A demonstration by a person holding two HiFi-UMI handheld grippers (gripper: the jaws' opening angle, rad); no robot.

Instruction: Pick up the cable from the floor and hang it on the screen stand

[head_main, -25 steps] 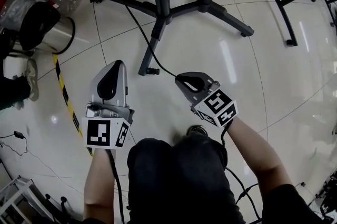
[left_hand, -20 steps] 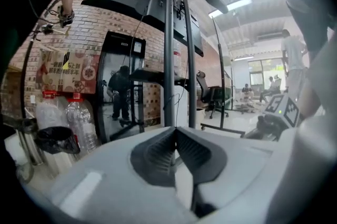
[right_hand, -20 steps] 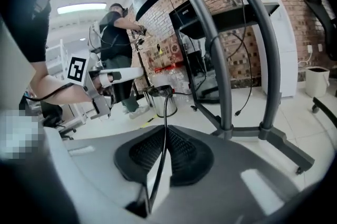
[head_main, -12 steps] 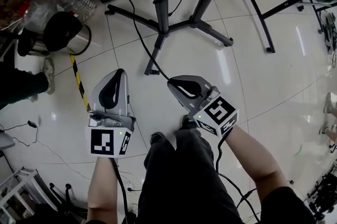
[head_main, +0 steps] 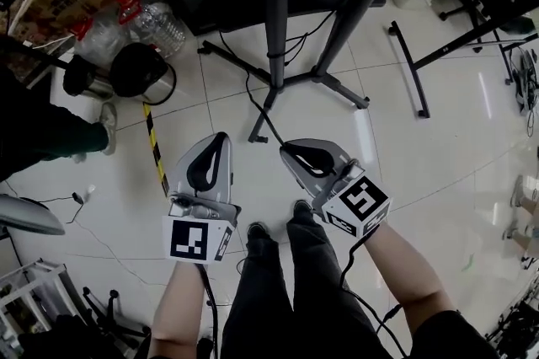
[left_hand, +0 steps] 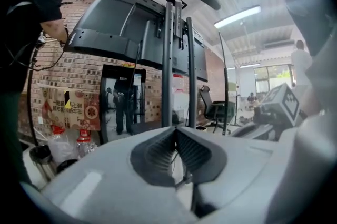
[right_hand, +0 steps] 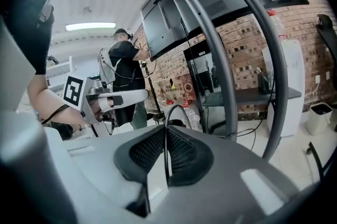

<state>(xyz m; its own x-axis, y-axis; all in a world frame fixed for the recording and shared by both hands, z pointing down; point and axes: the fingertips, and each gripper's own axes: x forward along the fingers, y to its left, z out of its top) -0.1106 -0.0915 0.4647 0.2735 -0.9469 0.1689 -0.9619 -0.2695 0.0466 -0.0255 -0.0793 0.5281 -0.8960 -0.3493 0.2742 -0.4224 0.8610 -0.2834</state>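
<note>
Black thin cable (right_hand: 166,160) is pinched between the closed jaws of the right hand-held gripper (head_main: 287,149). From the jaws, the cable runs off toward the foot of the tall black metal screen stand (head_main: 277,20), which stands on the shiny white tile floor (head_main: 421,180). The left hand-held gripper (left_hand: 175,129) has its jaws pressed together and holds nothing. Both sit side by side above the floor, just in front of the stand, with the person's dark trouser legs (head_main: 278,298) below them.
</note>
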